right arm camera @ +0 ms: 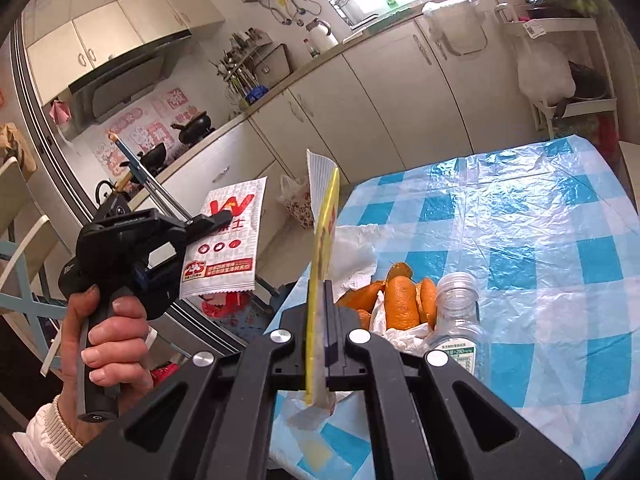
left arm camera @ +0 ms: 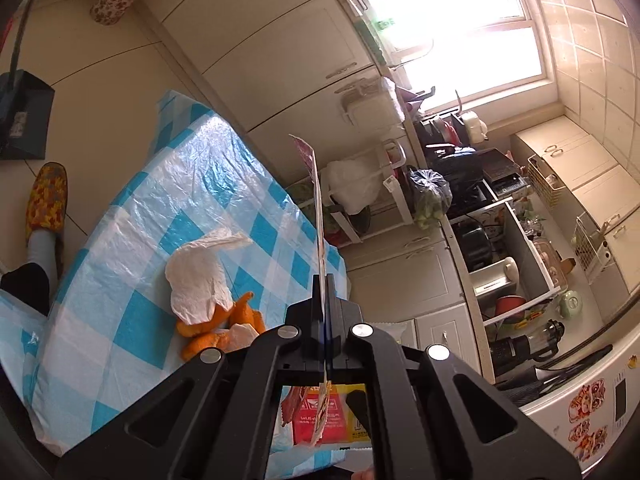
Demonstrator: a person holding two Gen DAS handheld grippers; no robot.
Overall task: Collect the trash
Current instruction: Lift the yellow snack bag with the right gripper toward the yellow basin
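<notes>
My left gripper [left arm camera: 325,280] is shut on a white and red paper wrapper [left arm camera: 317,200], seen edge-on in the left wrist view. The right wrist view shows that gripper [right arm camera: 218,220] holding the printed wrapper [right arm camera: 228,240] up beside the table. My right gripper [right arm camera: 320,284] is shut on a yellow and white wrapper [right arm camera: 326,216], held upright above the table edge. Orange peels [right arm camera: 400,300] and crumpled white tissue [left arm camera: 200,276] lie on the blue checked tablecloth [right arm camera: 520,220]. An empty clear plastic bottle [right arm camera: 456,320] lies by the peels.
Kitchen cabinets [right arm camera: 380,100] and a counter run behind the table. A white rack with bags [right arm camera: 560,80] stands at the right. A floral bag [right arm camera: 300,204] sits on the floor. A black dustpan [left arm camera: 24,116] and a slippered foot [left arm camera: 44,200] are beside the table.
</notes>
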